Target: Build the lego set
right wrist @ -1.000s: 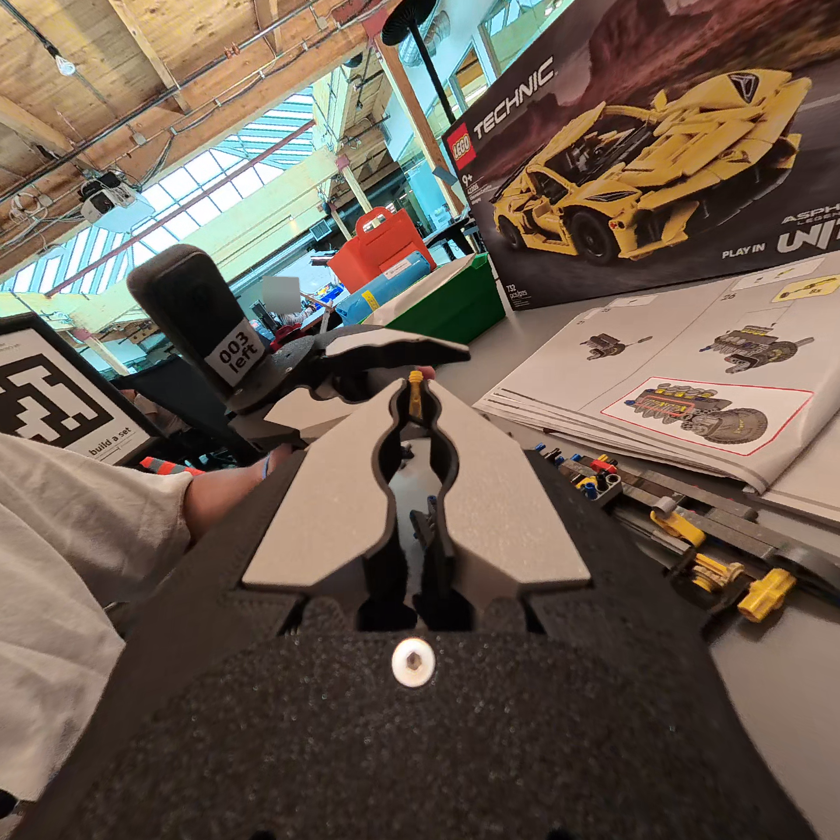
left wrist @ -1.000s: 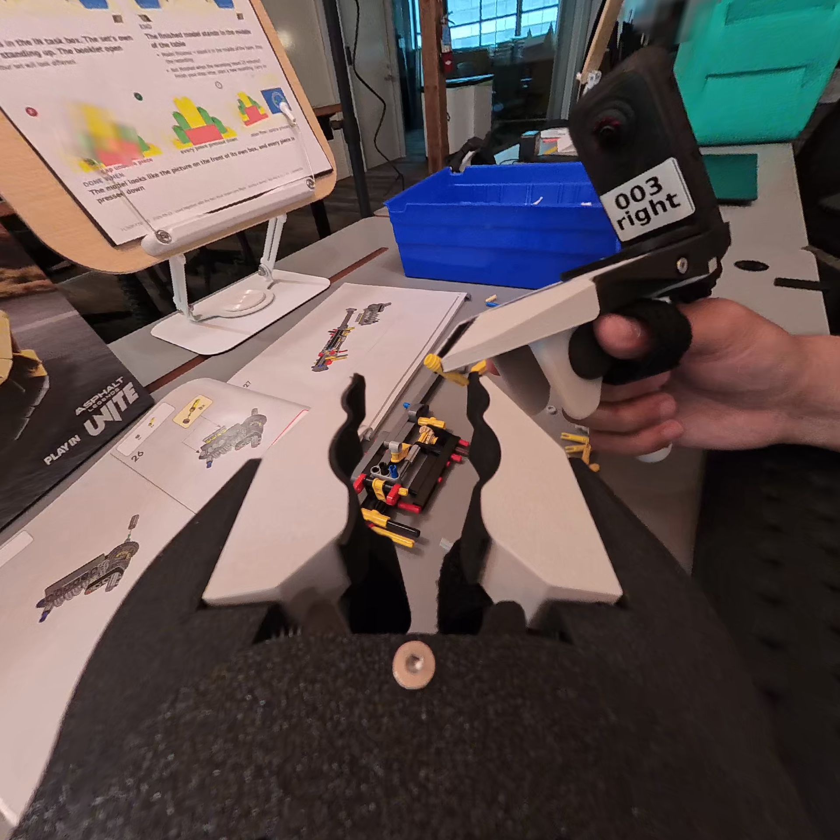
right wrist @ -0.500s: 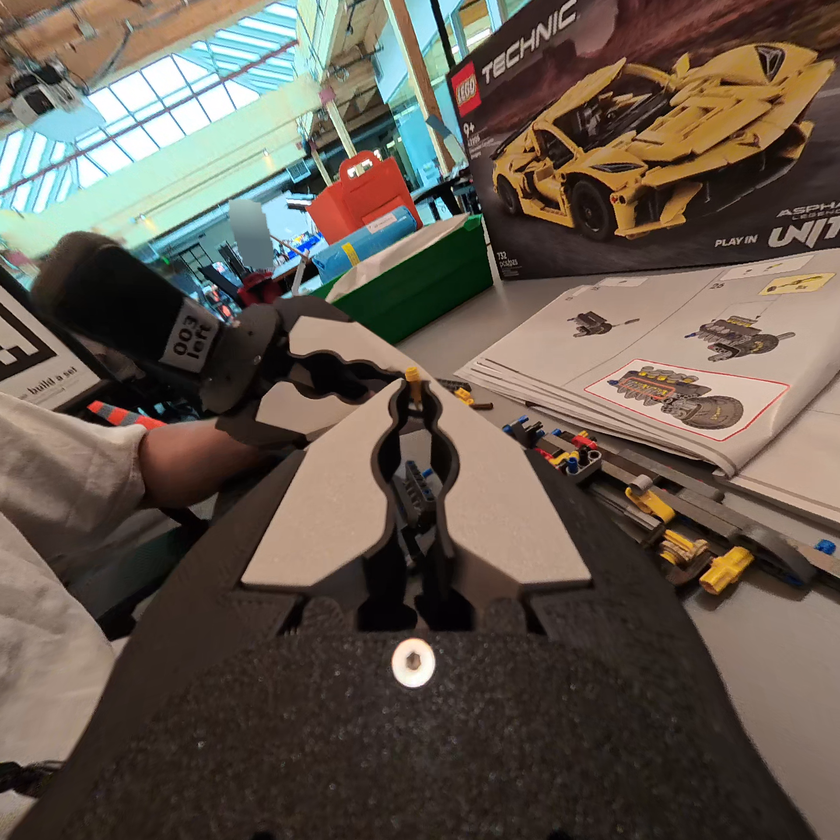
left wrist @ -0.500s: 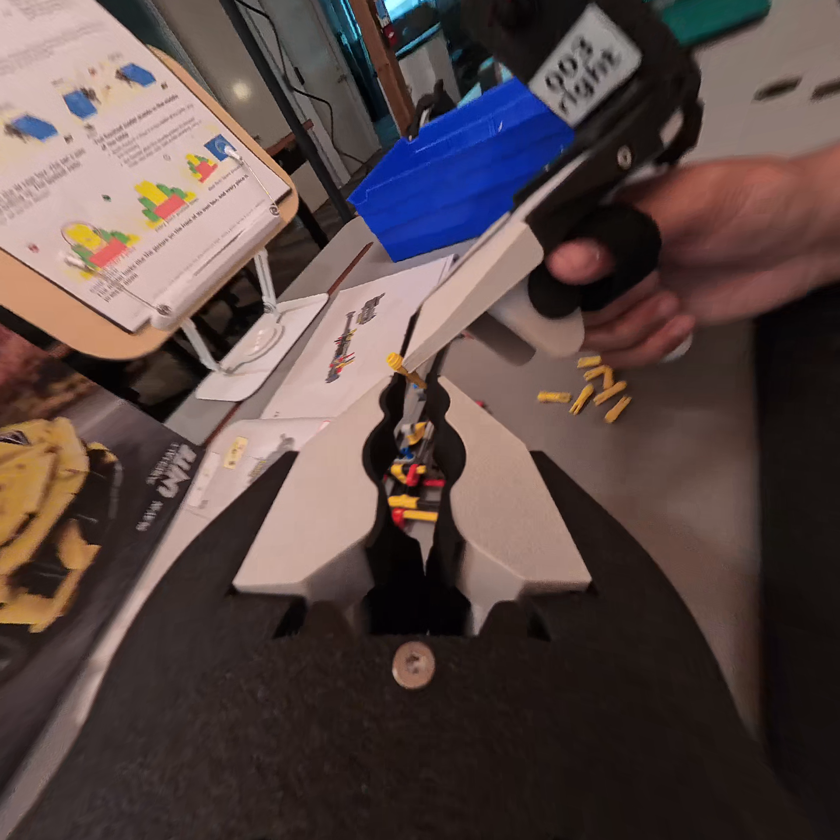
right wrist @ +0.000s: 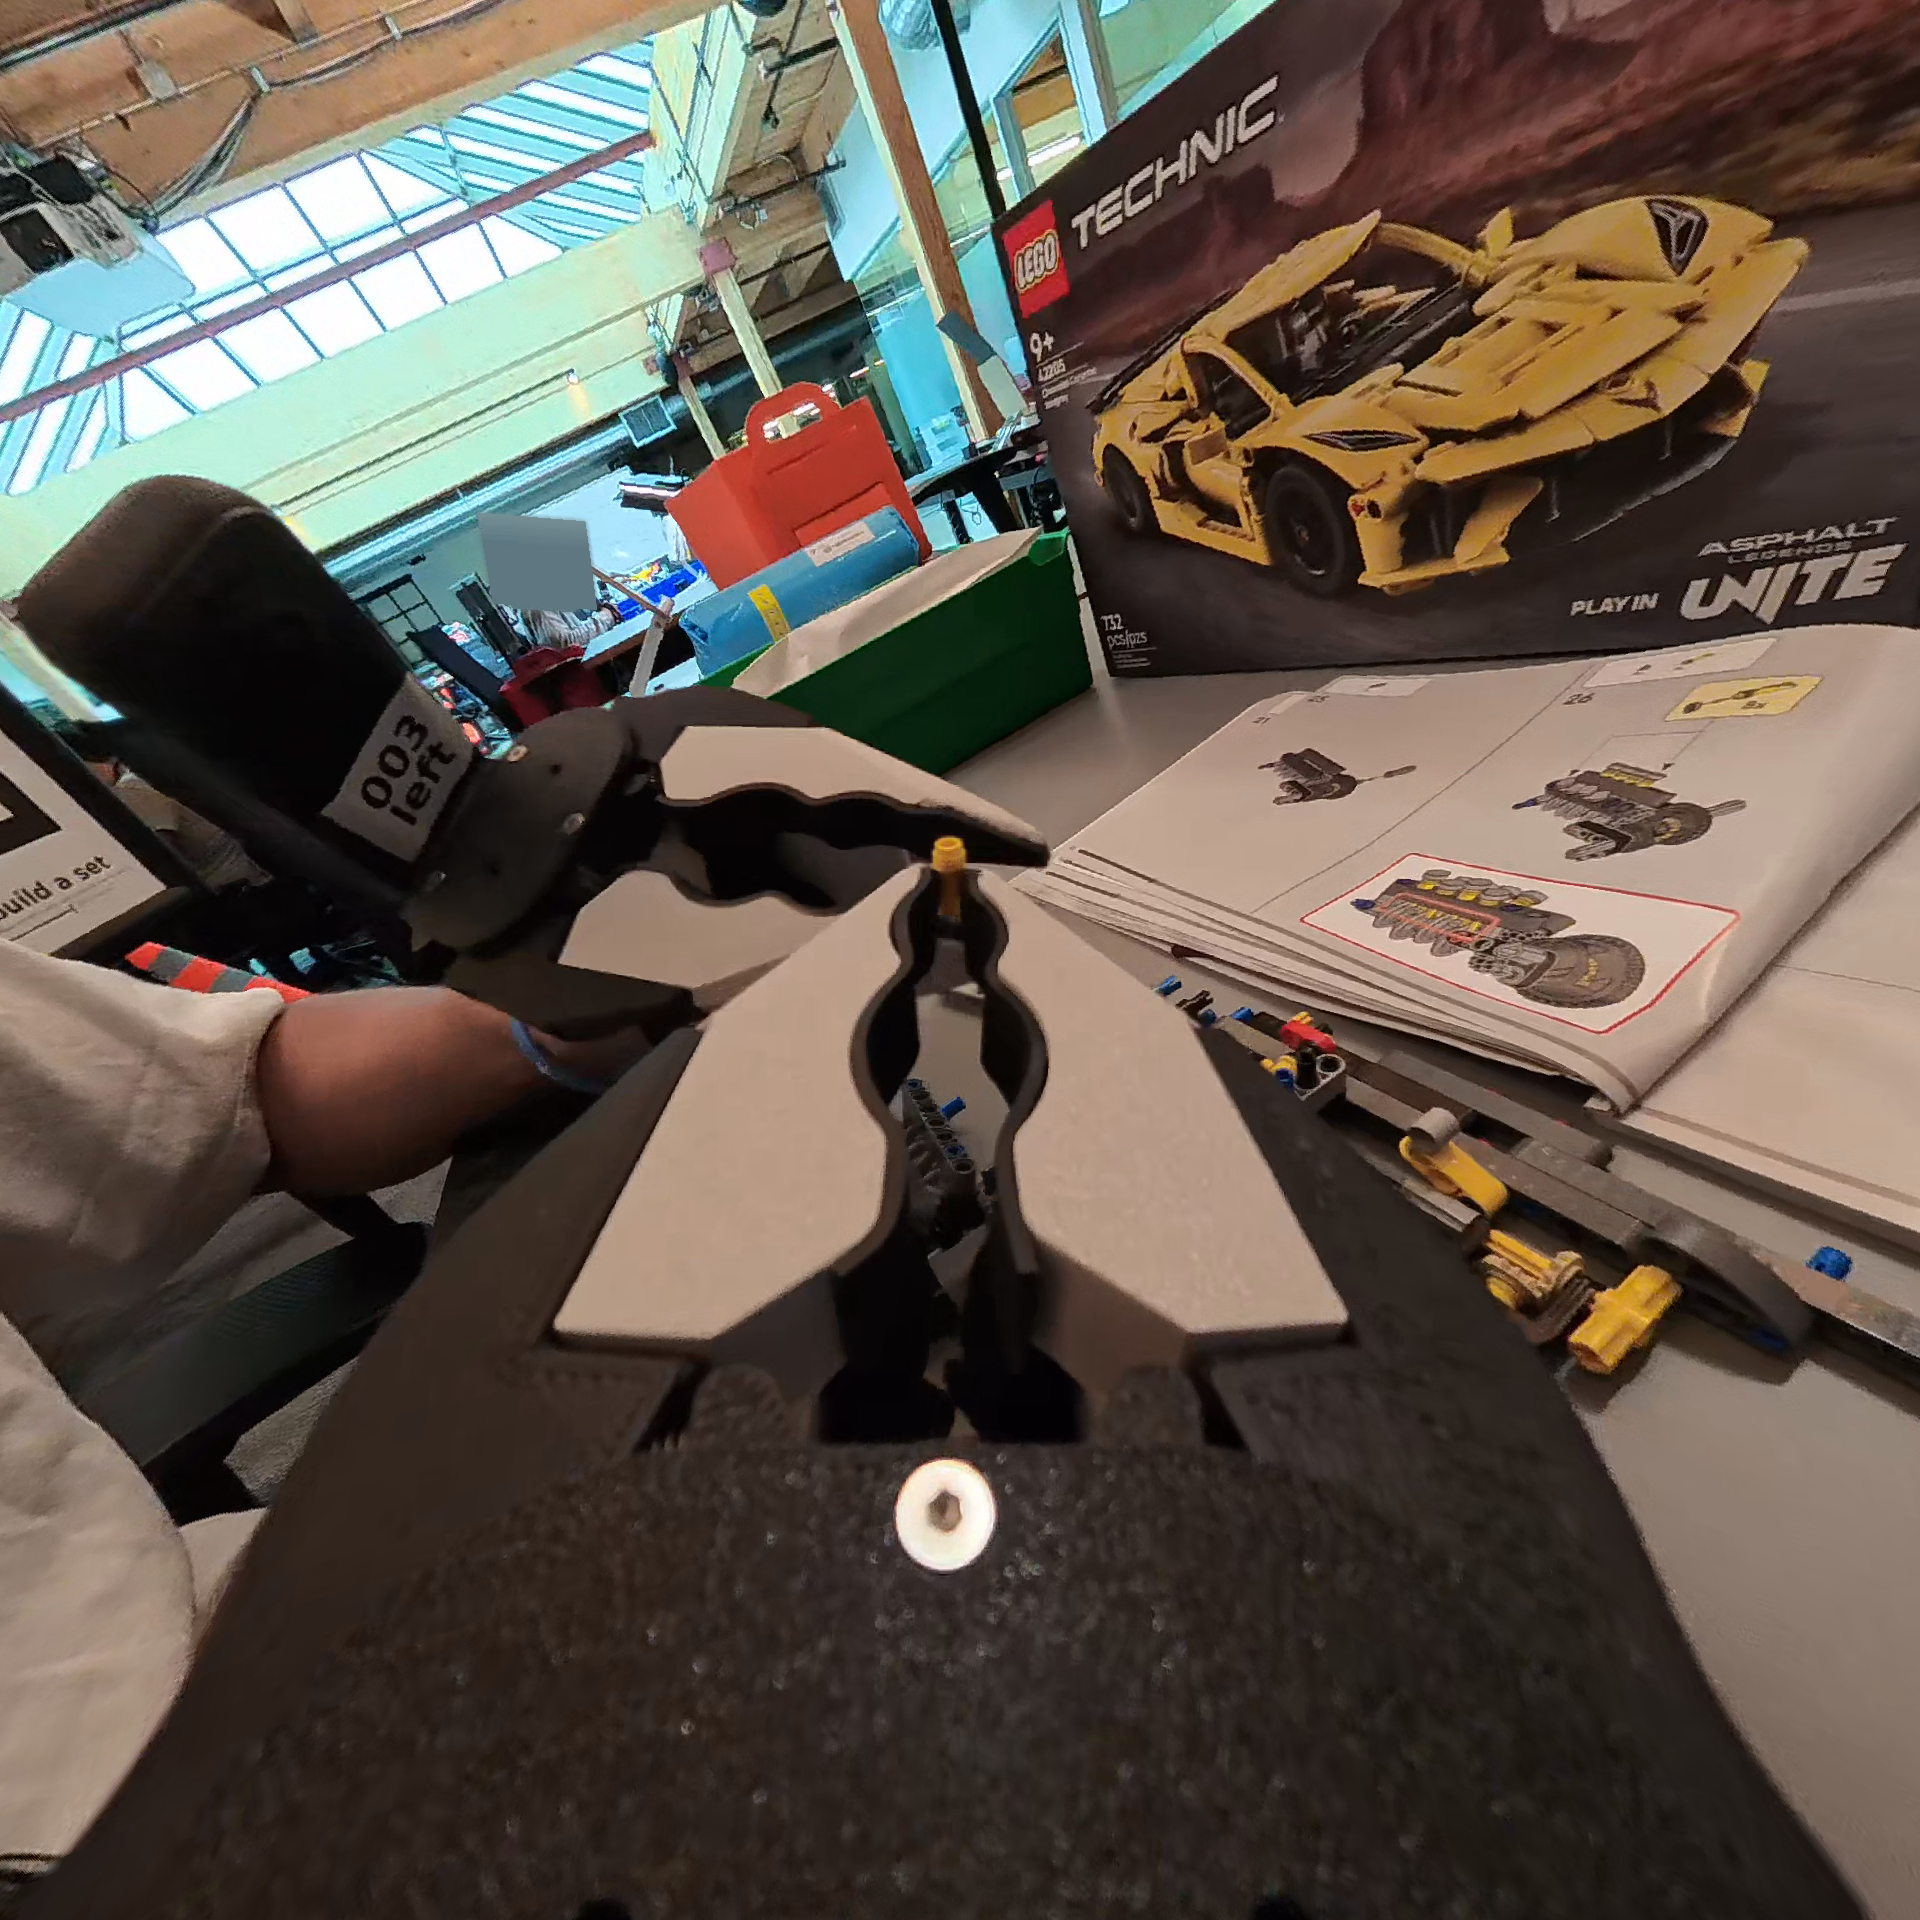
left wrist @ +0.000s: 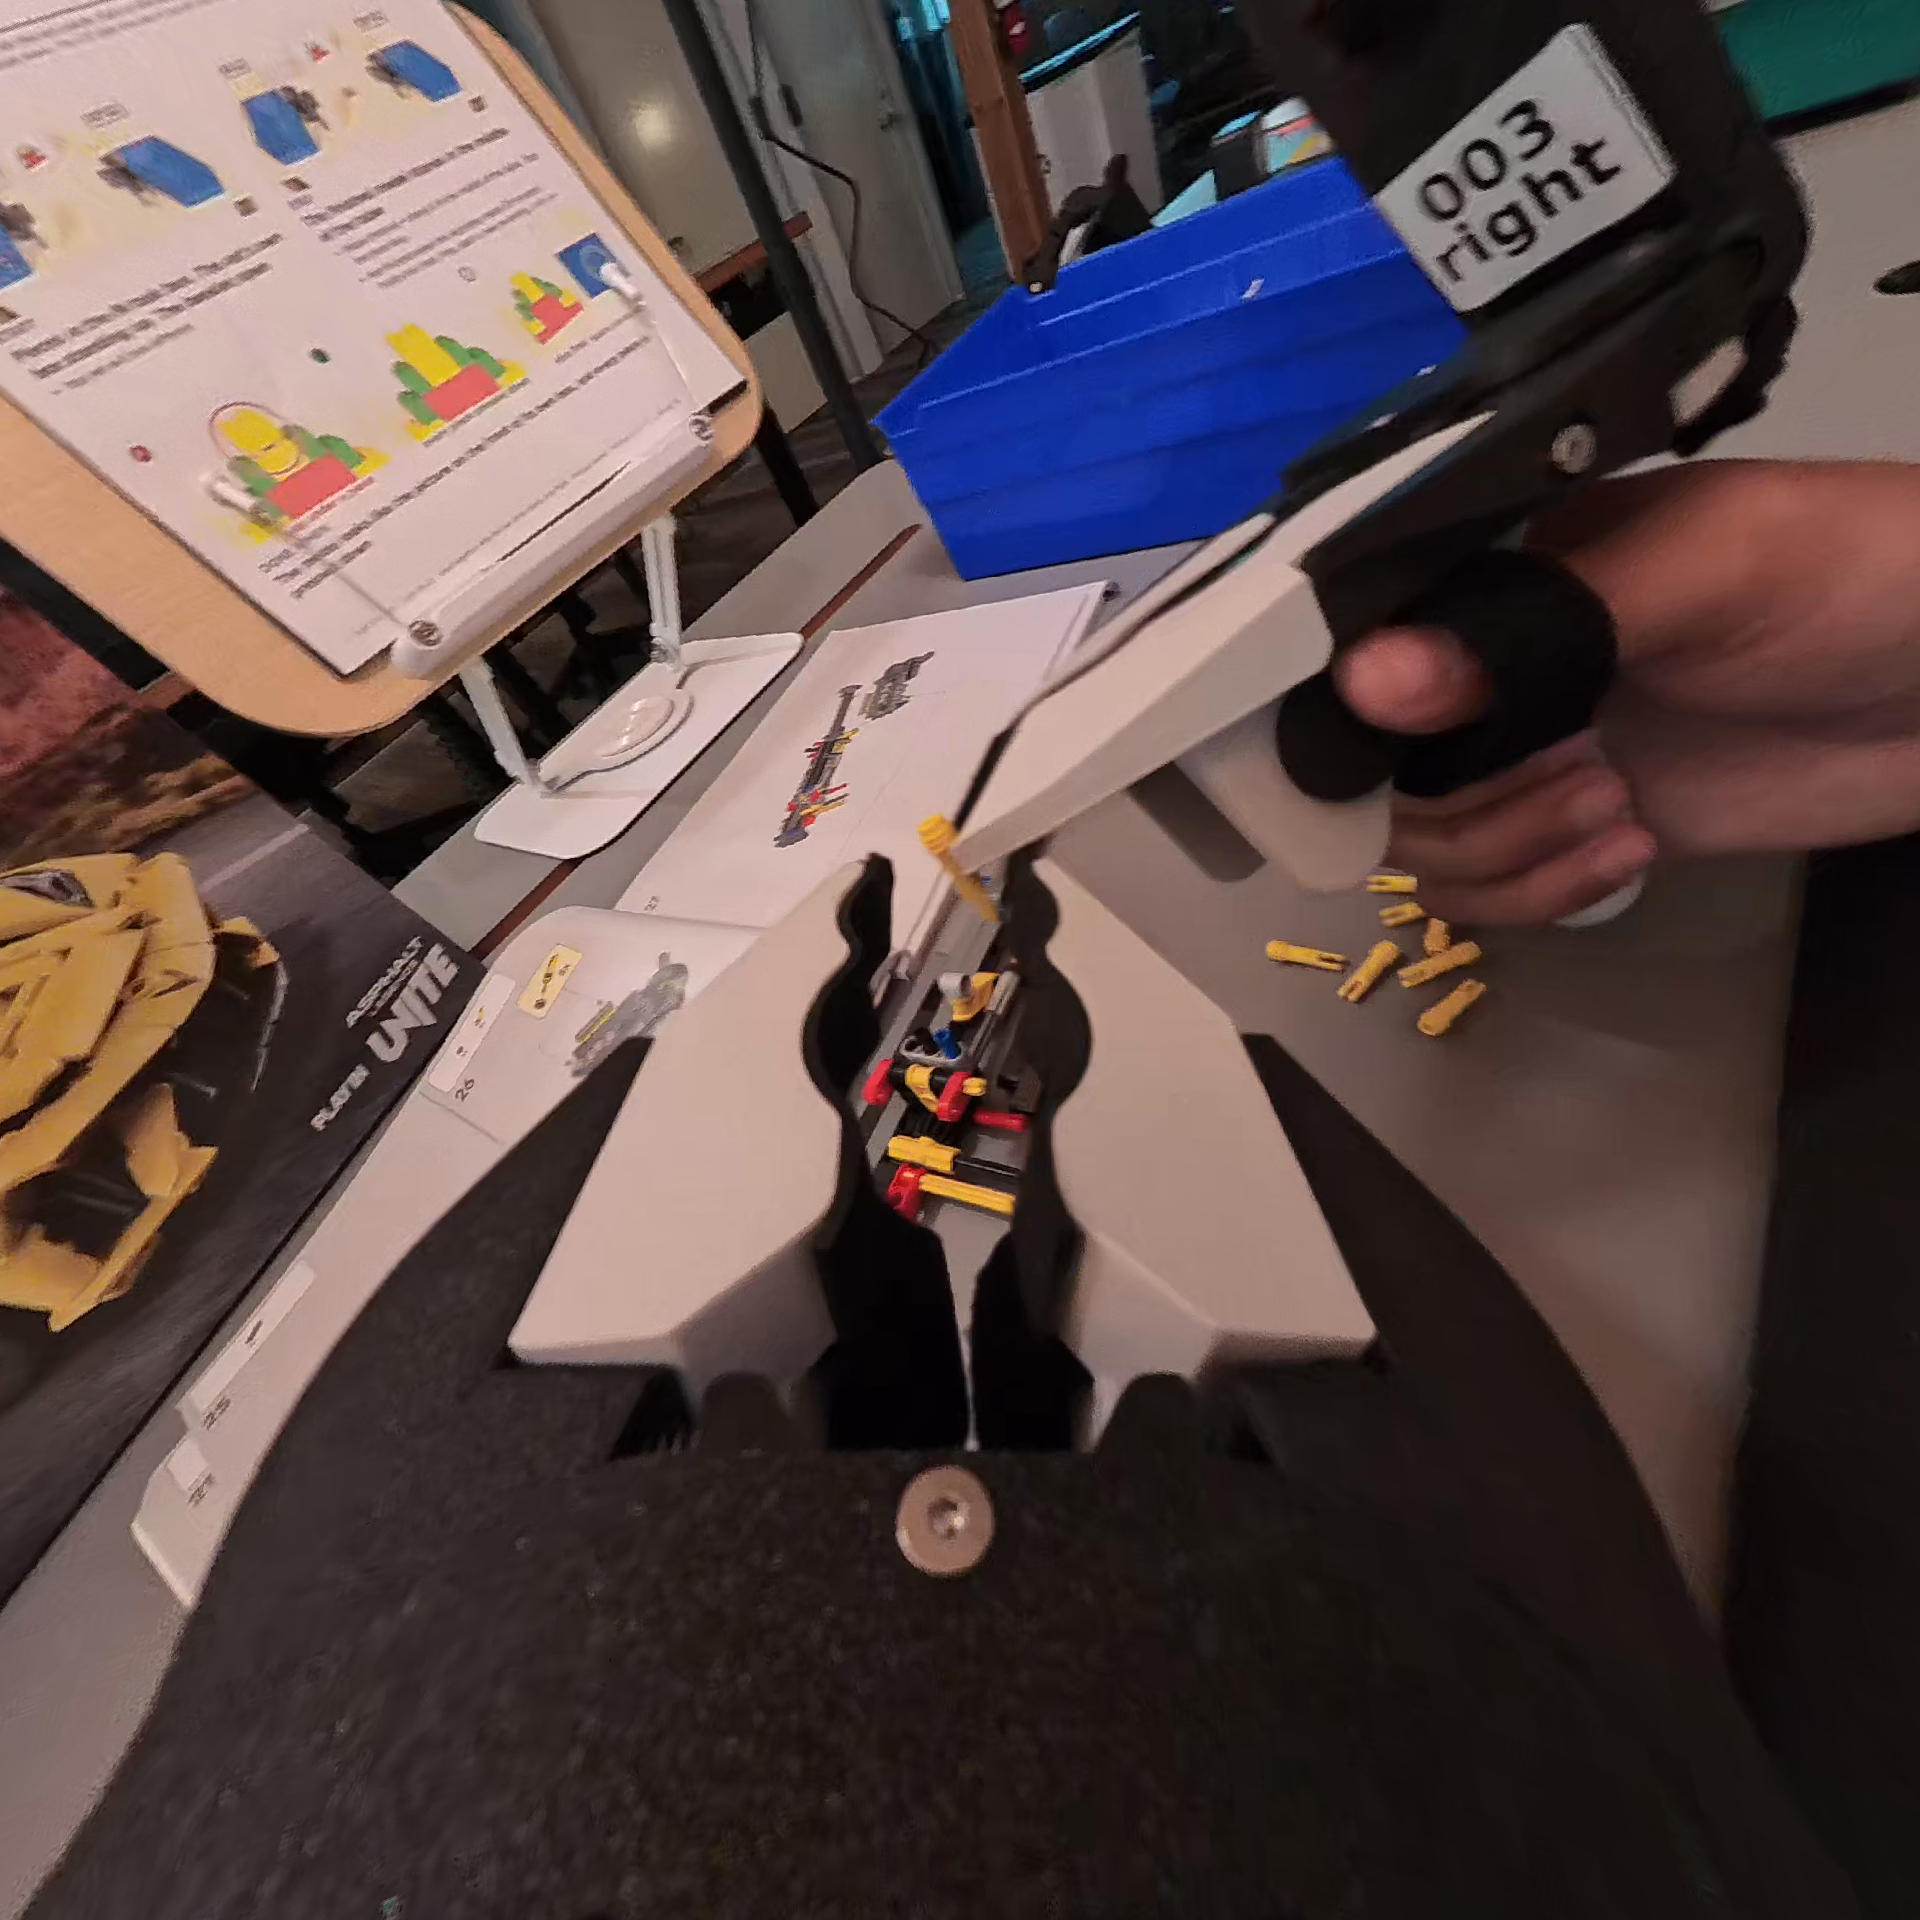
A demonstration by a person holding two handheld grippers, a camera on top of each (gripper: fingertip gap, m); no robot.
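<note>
A small yellow plastic pin (right wrist: 948,878) is pinched at the tips of the right gripper (right wrist: 948,883), while the left gripper (left wrist: 951,883) is held parted and empty. Only a long, partly built black-and-grey chassis (left wrist: 951,1091) (far from complete) is seen on the grey surface (left wrist: 1507,1143); loose yellow pins (left wrist: 1382,966) remain unfitted at the right.

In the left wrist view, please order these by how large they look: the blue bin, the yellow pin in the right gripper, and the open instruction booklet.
1. instruction booklet and blue bin: similar; the left gripper hides part of the booklet, so unsure.
2. yellow pin, clearly smallest, held by the right gripper.
</note>
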